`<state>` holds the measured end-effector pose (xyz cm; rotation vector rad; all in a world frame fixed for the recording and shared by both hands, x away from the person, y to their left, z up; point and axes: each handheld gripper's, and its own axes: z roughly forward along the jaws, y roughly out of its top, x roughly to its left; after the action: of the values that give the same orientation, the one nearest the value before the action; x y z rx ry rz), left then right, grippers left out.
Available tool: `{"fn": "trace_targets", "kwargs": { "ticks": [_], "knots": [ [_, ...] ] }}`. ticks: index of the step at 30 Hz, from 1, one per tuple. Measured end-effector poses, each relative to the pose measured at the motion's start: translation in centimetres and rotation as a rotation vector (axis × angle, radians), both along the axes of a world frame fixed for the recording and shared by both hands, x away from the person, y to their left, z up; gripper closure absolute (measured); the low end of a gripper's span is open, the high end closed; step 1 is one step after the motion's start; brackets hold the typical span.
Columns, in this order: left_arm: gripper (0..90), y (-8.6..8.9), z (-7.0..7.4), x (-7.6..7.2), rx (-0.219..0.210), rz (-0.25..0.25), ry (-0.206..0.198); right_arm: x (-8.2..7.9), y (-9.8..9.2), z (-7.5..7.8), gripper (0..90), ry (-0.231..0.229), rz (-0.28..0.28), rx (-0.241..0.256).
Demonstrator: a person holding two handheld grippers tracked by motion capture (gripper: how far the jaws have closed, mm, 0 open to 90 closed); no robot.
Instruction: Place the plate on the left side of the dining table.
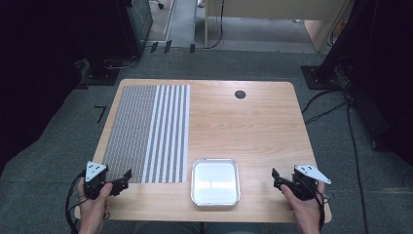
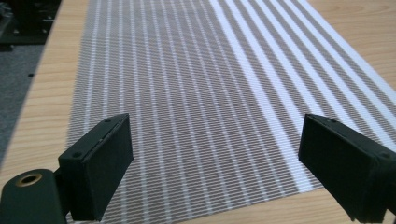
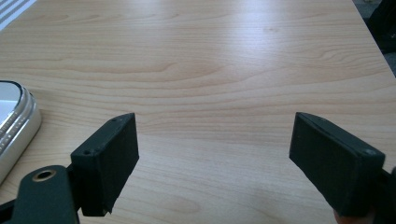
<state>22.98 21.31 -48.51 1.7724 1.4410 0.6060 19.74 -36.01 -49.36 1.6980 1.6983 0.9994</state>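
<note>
Wide look first: the pale wooden surface (image 1: 253,122) with rounded corners carries a long grey-and-white striped woven mat (image 1: 146,131) along its left side, and a square white tray with a silvery metal rim (image 1: 215,181) sits at the near edge, just beside the mat's near right corner. Nothing is gripped, so this reads as the opening stance, with the work yet to start. The left tongs (image 1: 127,174) hover right at the mat's near edge; in the left gripper view the jaws stand wide apart with the striped weave (image 2: 210,93) running away between them, holding nothing. The right tongs (image 1: 275,173) wait over bare wood, well apart from the tray on its right side, jaws equally wide and empty, the tray's rounded rim (image 3: 18,121) peeking in at the left of the right gripper view. Next move, I'd judge, is a low approach: the mat lies flat, so a jaw must slip under its edge to pinch it.
</note>
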Motion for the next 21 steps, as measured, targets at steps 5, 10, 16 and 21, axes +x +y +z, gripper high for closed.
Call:
{"fn": "trace_targets", "kwargs": {
  "ticks": [5, 10, 16, 21],
  "knots": [
    [9.9, -1.5, 0.1, 0.4, -0.011, -0.013, 0.005, 0.1, 0.8, 0.2, 16.8, 0.003, -0.014, 0.012],
    [9.9, -2.5, 0.4, 0.5, -0.009, -0.031, 0.003, 0.2, 1.6, 0.4, 17.8, 0.004, -0.013, 0.012],
    [9.9, -4.2, 0.6, 0.8, 0.002, -0.061, 0.005, 0.4, 3.0, 0.6, 20.0, -0.008, 0.000, 0.003],
    [9.9, -6.3, 0.9, 1.0, 0.001, -0.095, 0.004, 0.6, 4.0, 0.7, 21.4, -0.012, 0.006, 0.012]
  ]
}}
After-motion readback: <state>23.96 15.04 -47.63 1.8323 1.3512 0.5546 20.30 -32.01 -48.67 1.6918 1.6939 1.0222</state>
